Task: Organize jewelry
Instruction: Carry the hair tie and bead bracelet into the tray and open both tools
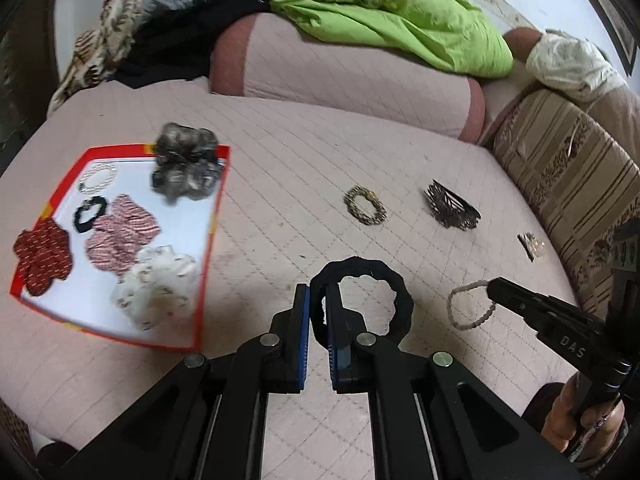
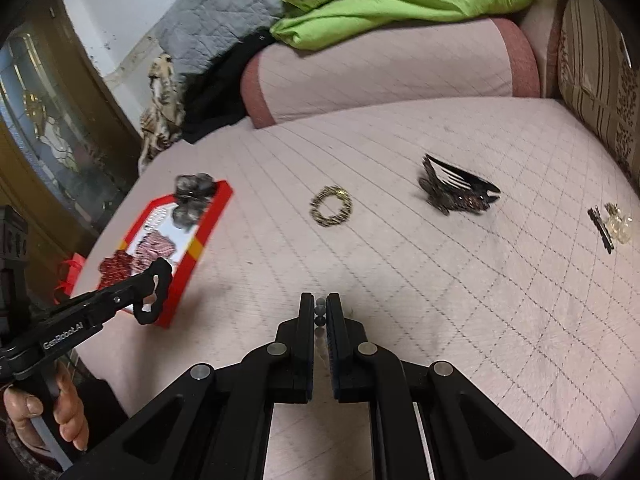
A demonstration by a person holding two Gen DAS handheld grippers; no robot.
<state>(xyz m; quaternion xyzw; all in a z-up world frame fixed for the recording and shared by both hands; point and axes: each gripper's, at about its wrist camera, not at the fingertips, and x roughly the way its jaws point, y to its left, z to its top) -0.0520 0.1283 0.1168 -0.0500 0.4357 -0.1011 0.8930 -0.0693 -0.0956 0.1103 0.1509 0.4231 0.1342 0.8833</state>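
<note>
Both my grippers are loaded, tray next.

My left gripper is clamped on the black hair tie, my right gripper pinched on the bead bracelet, both lifted off the quilt, I judge for carrying to the red tray. Right of that tray, the gold bracelet, hair claw and small clip lie unsorted.

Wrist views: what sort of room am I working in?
Probably a bedroom or sitting room at home: a quilted pink mattress with a matching bolster, heaped bedding including a green cloth, and a wooden glazed door.
</note>
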